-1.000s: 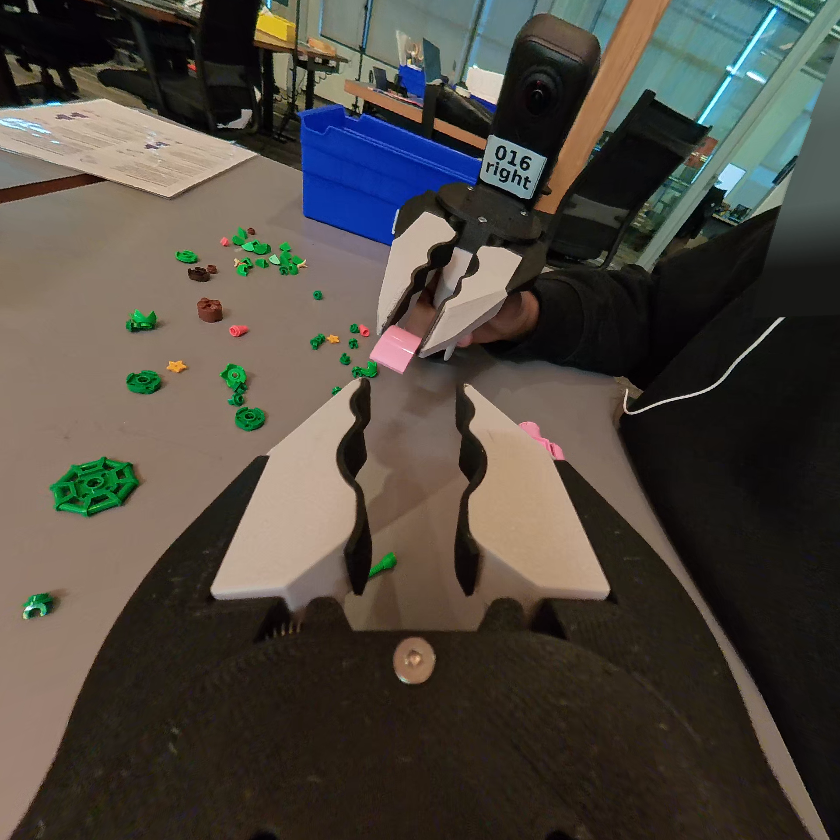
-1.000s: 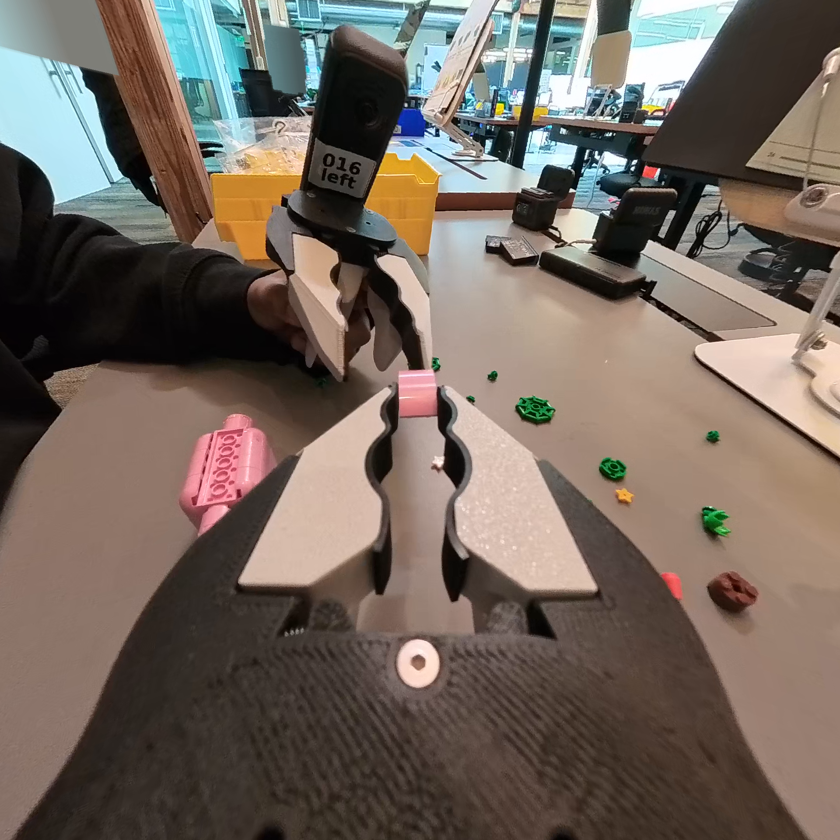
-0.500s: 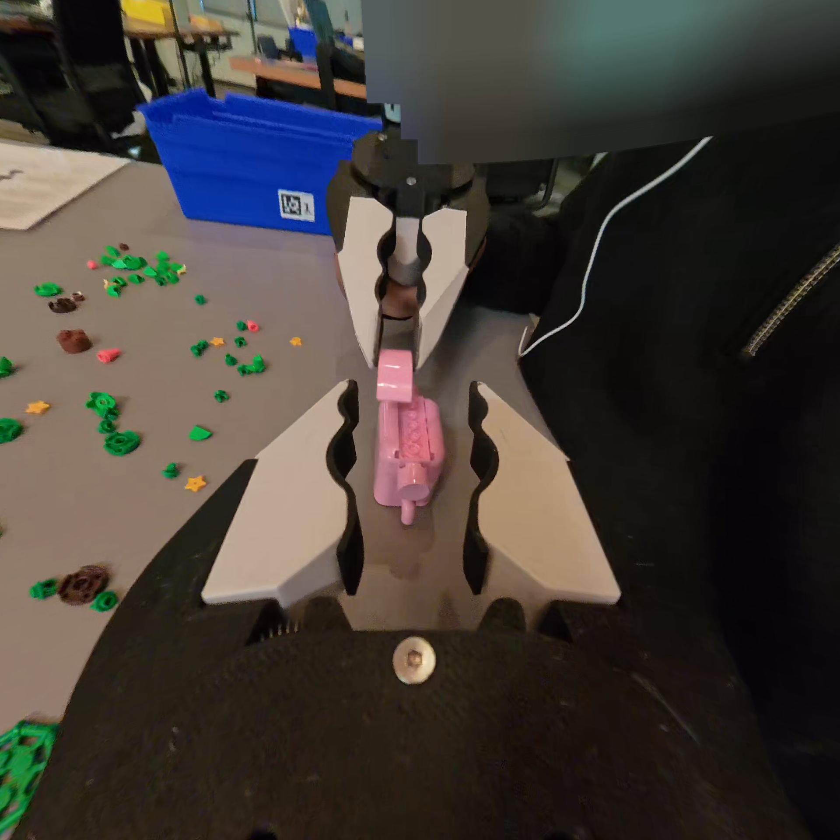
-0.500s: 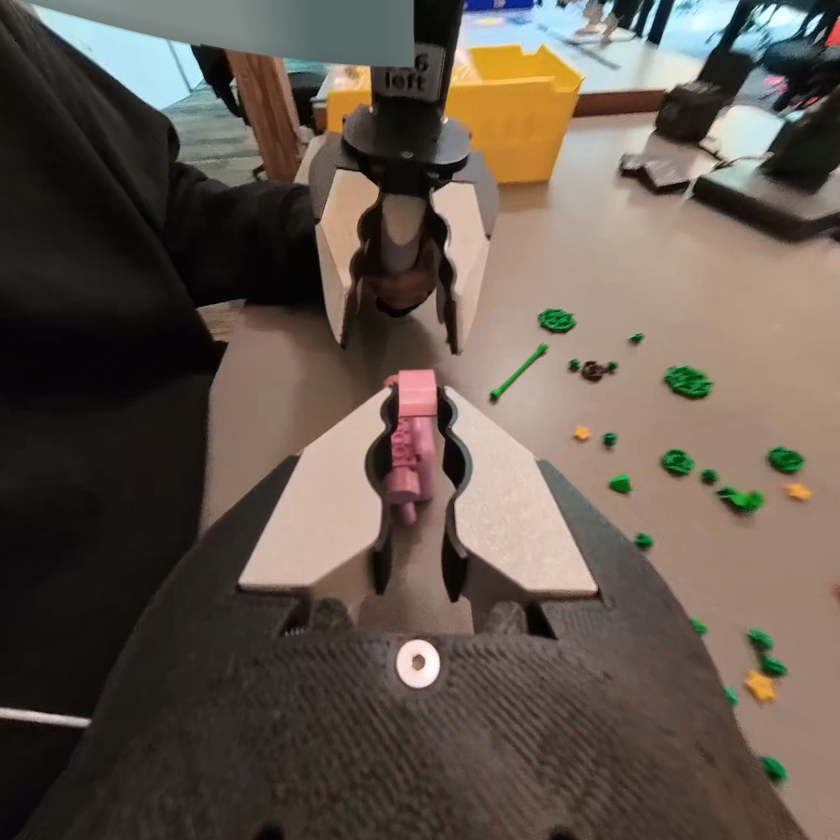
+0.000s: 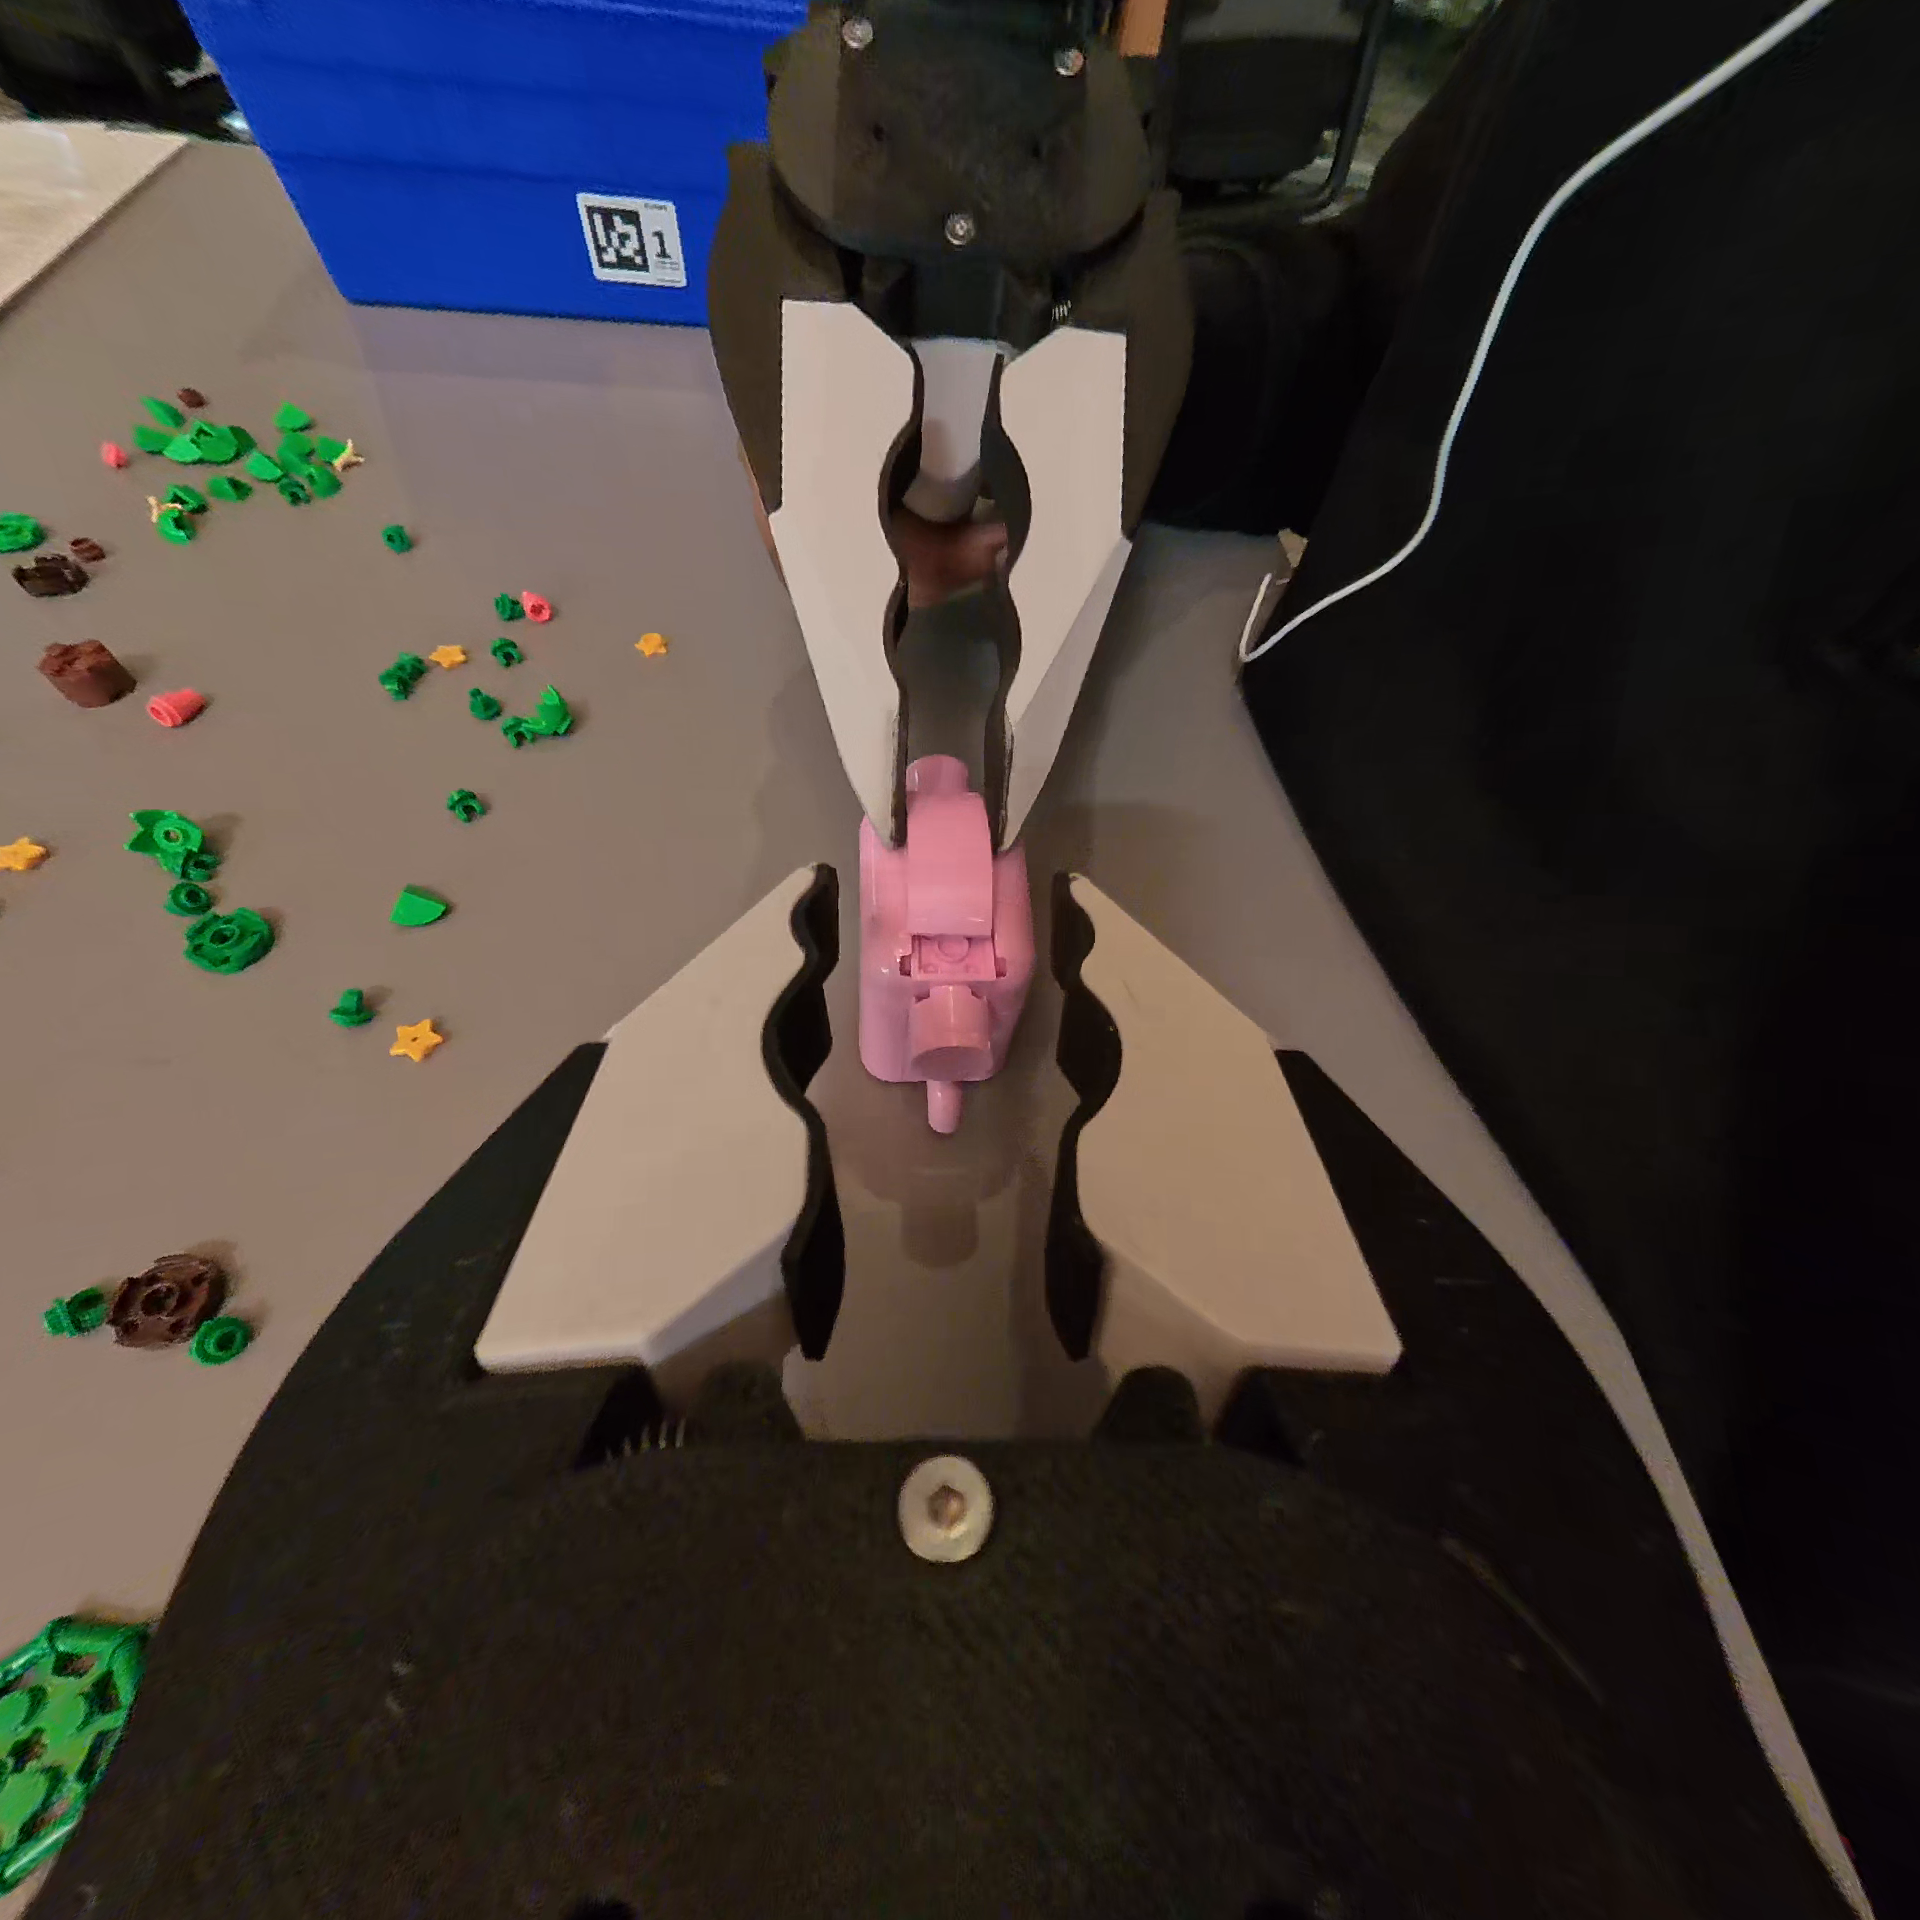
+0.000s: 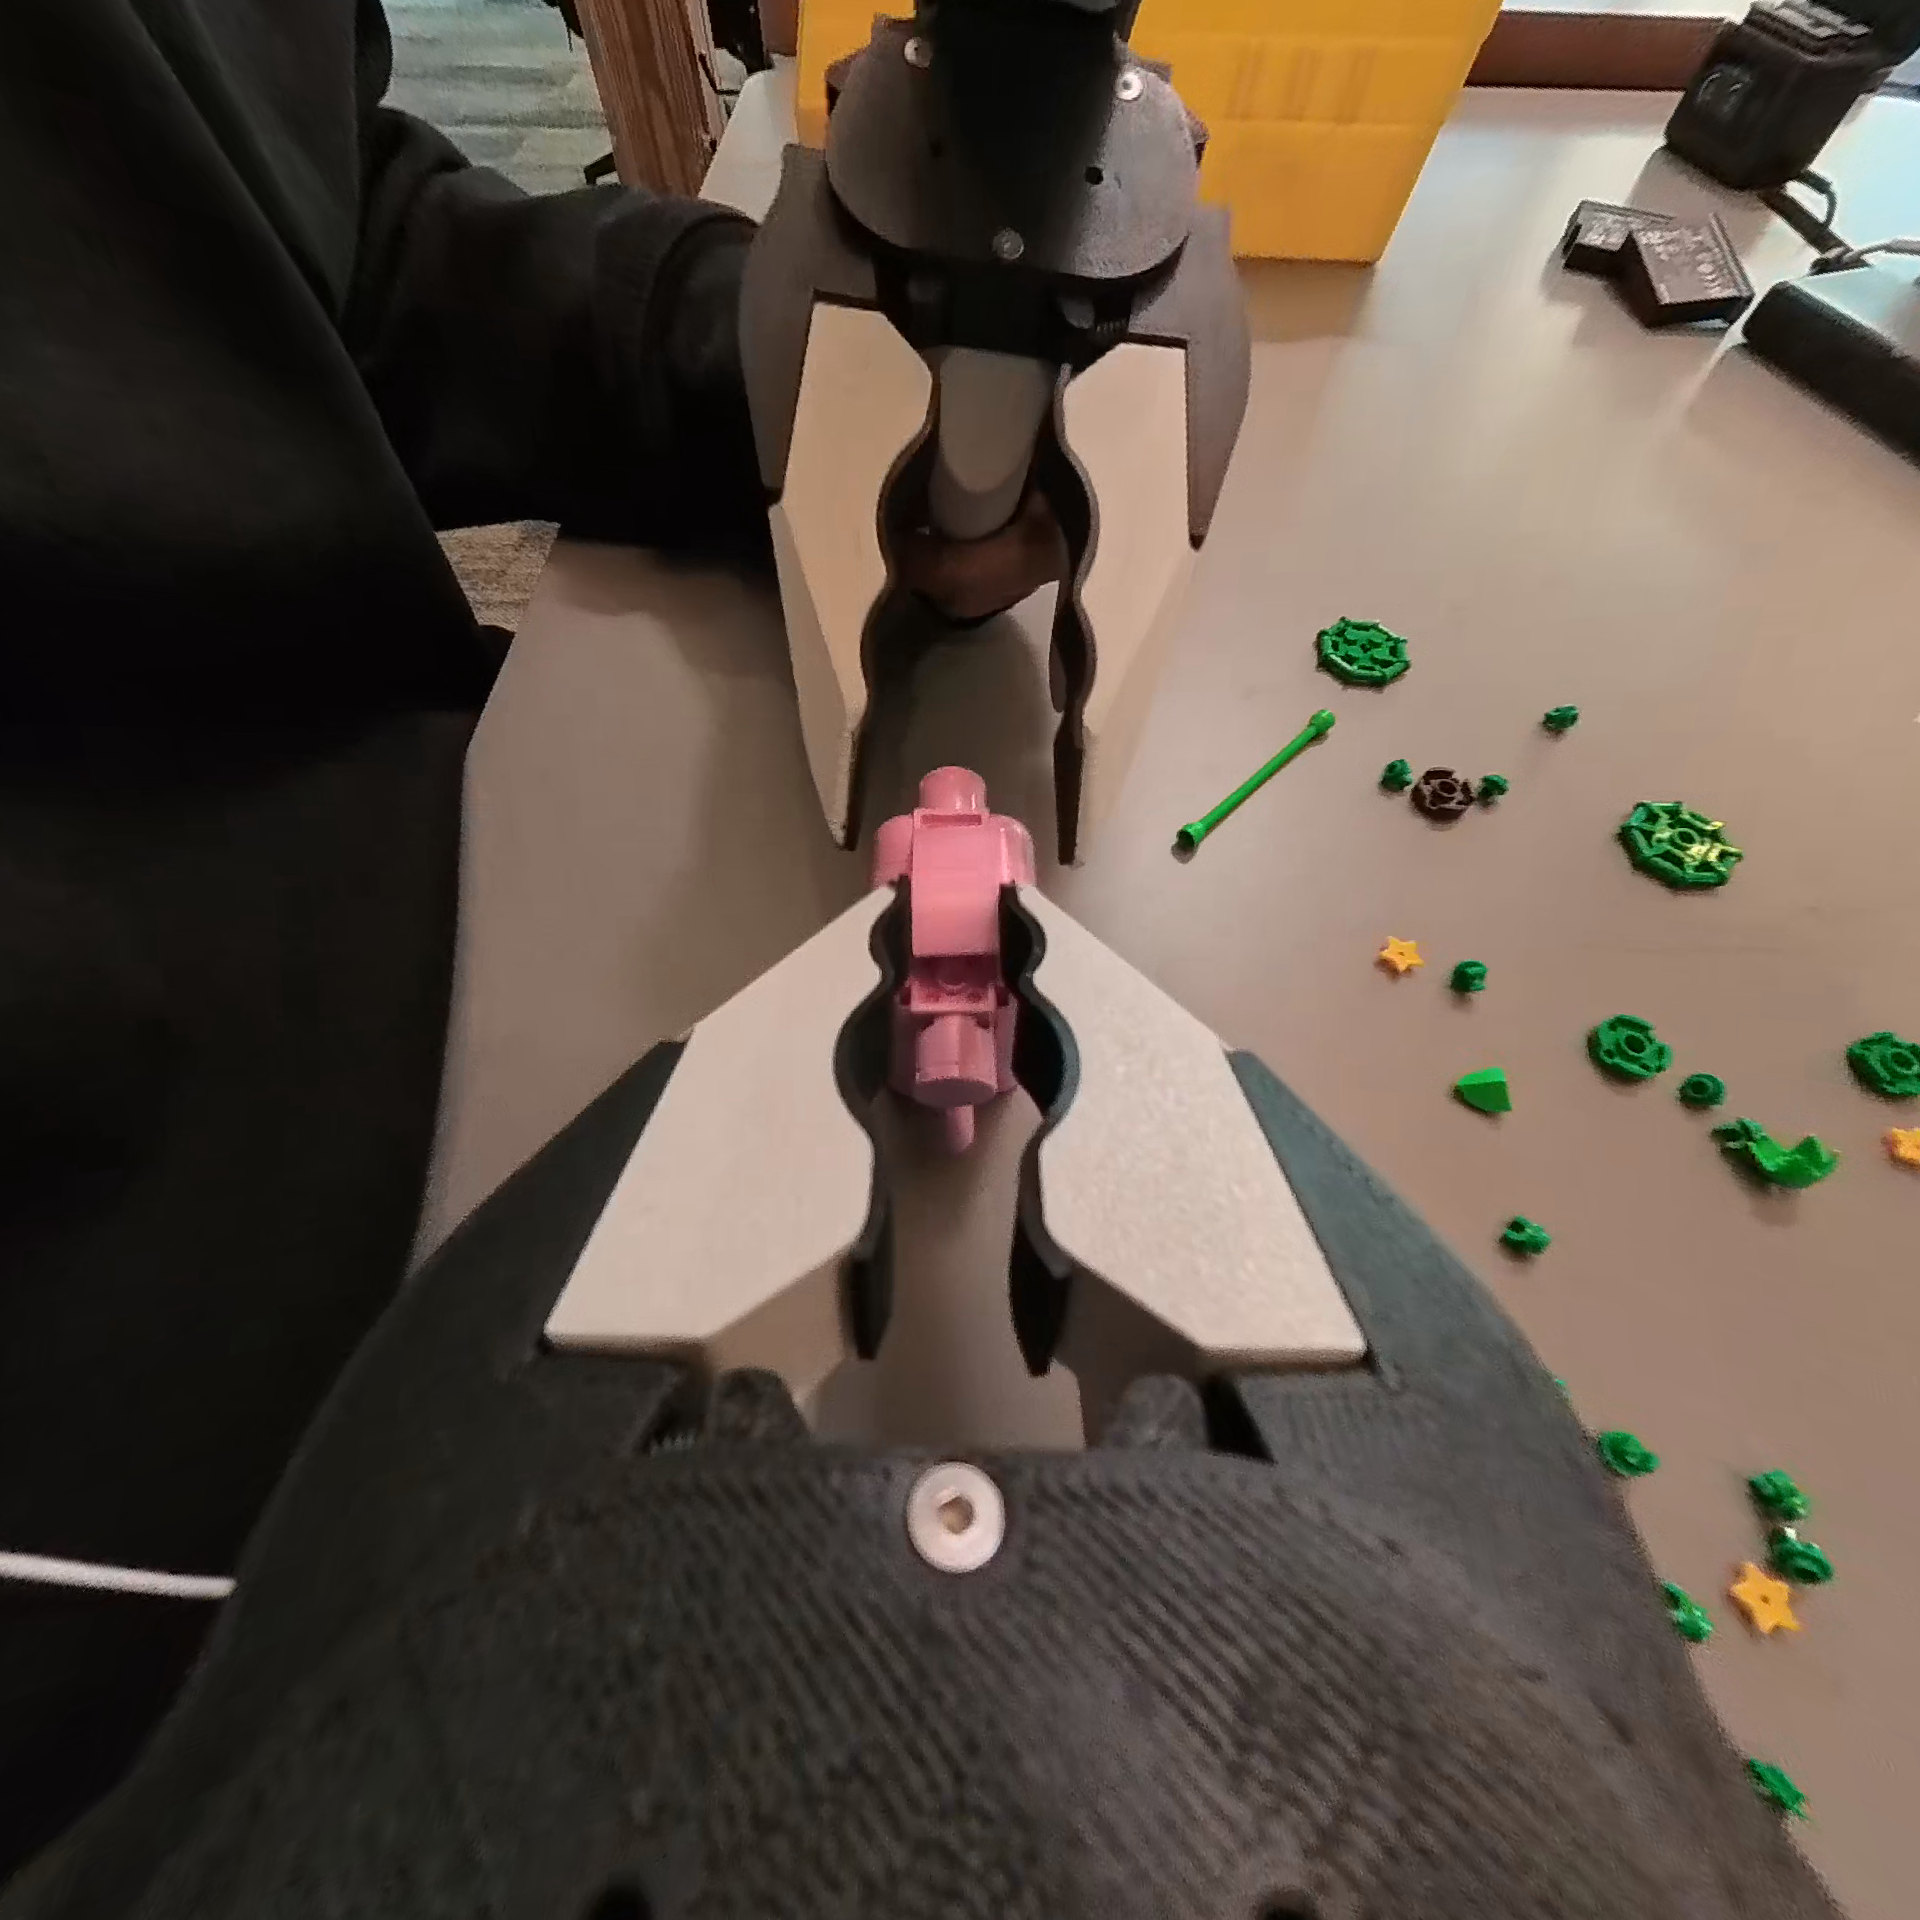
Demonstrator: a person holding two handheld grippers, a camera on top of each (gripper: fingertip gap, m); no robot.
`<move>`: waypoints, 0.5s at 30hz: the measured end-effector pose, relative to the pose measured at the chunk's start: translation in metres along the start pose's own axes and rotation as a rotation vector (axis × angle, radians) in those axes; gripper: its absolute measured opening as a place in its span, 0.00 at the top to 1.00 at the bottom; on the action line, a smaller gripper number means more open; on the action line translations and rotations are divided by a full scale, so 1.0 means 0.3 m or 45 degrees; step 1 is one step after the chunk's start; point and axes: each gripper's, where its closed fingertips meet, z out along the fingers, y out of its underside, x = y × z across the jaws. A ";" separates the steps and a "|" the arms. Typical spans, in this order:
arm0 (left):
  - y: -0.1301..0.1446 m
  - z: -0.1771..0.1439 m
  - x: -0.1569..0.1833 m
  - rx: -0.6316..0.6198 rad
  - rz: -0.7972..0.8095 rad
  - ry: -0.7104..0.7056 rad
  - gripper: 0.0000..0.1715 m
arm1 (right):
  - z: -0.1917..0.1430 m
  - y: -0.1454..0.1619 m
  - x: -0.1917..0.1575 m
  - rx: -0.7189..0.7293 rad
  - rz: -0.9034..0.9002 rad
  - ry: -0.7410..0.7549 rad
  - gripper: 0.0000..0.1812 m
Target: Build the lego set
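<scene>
My two wrist cameras face each other, each looking down along its own jaws, low and close over the grey table (image 5: pixel 582 436). Both share the pink lego assembly (image 5: pixel 940 997) between the opposing jaws. My left view faces the blue bin (image 5: pixel 468 135); my right, the yellow bin (image 6: pixel 1320 125).

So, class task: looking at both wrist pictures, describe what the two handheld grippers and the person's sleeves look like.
Each gripper, left gripper and right gripper, has a textured black printed body, one silver centre screw and two pale grey wedge fingers lined with wavy black pads. The sleeve is black; a thin white cord crosses the dark clothing.
</scene>
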 end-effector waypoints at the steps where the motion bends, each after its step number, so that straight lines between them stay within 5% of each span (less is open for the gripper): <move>1: 0.000 0.000 0.000 0.000 0.001 0.000 0.78 | 0.001 0.000 -0.004 -0.001 -0.003 -0.009 0.91; 15: -0.011 -0.006 0.001 0.027 0.010 0.001 0.81 | -0.014 -0.033 -0.010 0.067 -0.040 0.001 0.91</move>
